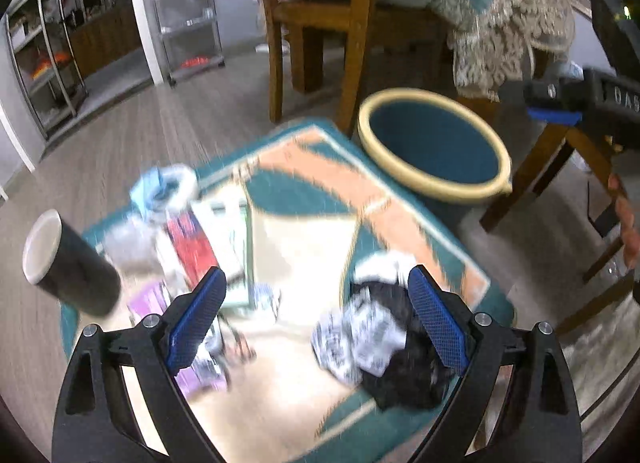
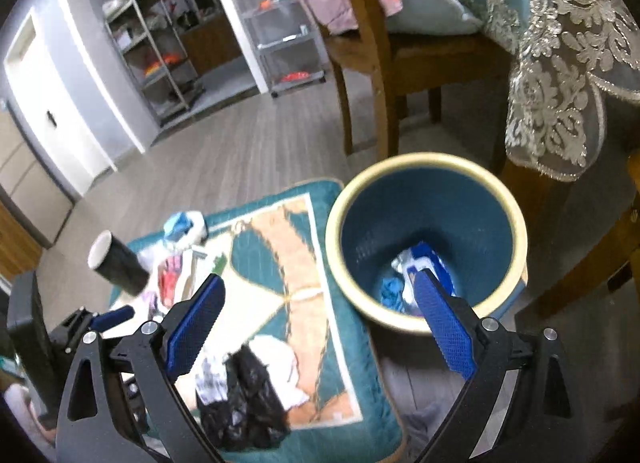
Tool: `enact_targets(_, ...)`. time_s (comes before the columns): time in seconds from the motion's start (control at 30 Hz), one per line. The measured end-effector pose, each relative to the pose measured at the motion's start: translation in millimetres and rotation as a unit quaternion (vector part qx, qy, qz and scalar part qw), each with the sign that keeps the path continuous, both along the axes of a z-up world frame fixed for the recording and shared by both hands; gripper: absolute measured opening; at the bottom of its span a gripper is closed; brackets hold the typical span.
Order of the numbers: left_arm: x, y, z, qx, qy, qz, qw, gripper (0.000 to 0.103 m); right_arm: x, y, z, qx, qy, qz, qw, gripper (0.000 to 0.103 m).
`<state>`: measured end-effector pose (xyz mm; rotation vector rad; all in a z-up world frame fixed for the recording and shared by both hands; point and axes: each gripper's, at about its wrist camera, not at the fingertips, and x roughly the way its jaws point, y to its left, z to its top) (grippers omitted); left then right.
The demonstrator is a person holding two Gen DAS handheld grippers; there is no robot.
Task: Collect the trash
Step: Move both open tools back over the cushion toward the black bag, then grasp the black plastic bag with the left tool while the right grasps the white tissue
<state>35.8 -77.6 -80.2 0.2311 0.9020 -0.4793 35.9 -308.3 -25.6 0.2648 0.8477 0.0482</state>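
A teal bin with a cream rim [image 1: 434, 101] [image 2: 520, 223] stands by the mat's far right corner; blue and white trash [image 2: 416, 267] lies in its bottom. Trash lies on the patterned mat [image 1: 316, 199] [image 2: 280, 247]: a black bag with crumpled white paper [image 1: 384, 339] [image 2: 244, 387], a black cup on its side [image 1: 72, 259] [image 2: 118, 259], a blue-white wad [image 1: 164, 187] [image 2: 184, 225], red and white wrappers [image 1: 208, 239] [image 2: 176, 275]. My left gripper [image 1: 316, 291] is open and empty above the mat. My right gripper [image 2: 320, 295] is open and empty beside the bin.
Wooden chairs [image 1: 316, 23] [image 2: 372, 63] and a table with a lace cloth [image 1: 504, 15] [image 2: 560, 75] stand behind the bin. Metal shelves [image 1: 36, 59] [image 2: 156, 55] stand along the far wall. The other gripper shows at the right edge of the left wrist view [image 1: 560, 103].
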Motion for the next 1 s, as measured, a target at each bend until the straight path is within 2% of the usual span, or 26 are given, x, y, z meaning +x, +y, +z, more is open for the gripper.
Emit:
enact_targets(0.27,-16.1,-20.3,-48.9,0.054,0.046,-0.052,0.9961,0.089,6.5,15.9,-22.7,-0.02,0.026,0.012,0.999,0.095)
enact_targets(0.3,-15.3,-21.0,-53.0,0.054,0.054,-0.052,0.9957,0.082,7.3,17.4,-25.1,-0.021,0.029,0.015,0.999,0.095)
enact_targets(0.33,-13.0,-21.6,-56.9,0.046,0.07,-0.057,0.9949,0.064,8.3,19.3,-28.0,-0.024,0.033,0.018,0.999,0.095)
enact_targets(0.37,-11.7,-22.4,-59.5,0.042,0.081,-0.062,0.9939,0.053,9.4,21.5,-32.3,-0.028,0.039,0.023,0.999,0.095)
enact_targets(0.4,-10.7,-23.4,-61.6,0.039,0.092,-0.068,0.9927,0.034,10.5,23.6,-34.6,-0.03,0.043,0.026,0.998,0.095)
enact_targets(0.43,-10.5,-25.0,-63.4,0.044,0.098,-0.073,0.9916,0.024,11.8,25.1,-37.3,-0.033,0.046,0.031,0.998,0.095)
enact_targets(0.47,-10.7,-26.3,-63.6,0.053,0.093,-0.075,0.9914,0.021,12.2,26.7,-39.9,-0.036,0.05,0.035,0.998,0.095)
enact_targets(0.53,-9.4,-25.4,-59.5,0.052,0.084,-0.074,0.9923,0.01,13.8,29.9,-46.0,-0.045,0.058,0.043,0.996,0.095)
enact_targets(0.63,-1.2,-16.8,-48.1,0.031,0.078,-0.054,0.995,0.003,15.1,31.8,-54.5,-0.04,0.072,0.048,0.995,0.095)
enact_targets(0.7,4.7,-11.7,-43.1,0.019,0.077,-0.045,0.9958,0.002,16.1,31.8,-58.8,-0.034,0.078,0.047,0.995,0.095)
enact_targets(0.87,14.5,-5.4,-34.2,0.018,0.06,-0.034,0.9975,0.002,19.8,32.5,-69.0,-0.024,0.09,0.048,0.994,0.095)
enact_targets(0.93,19.3,-0.3,-26.3,0.017,0.046,-0.023,0.9986,0.001,21.3,36.9,-74.7,-0.024,0.097,0.055,0.994,0.092)
enact_targets(1.0,23.4,5.1,-17.9,0.012,0.035,-0.014,0.9992,0.001,22.4,42.7,-79.9,-0.028,0.101,0.064,0.992,0.08)
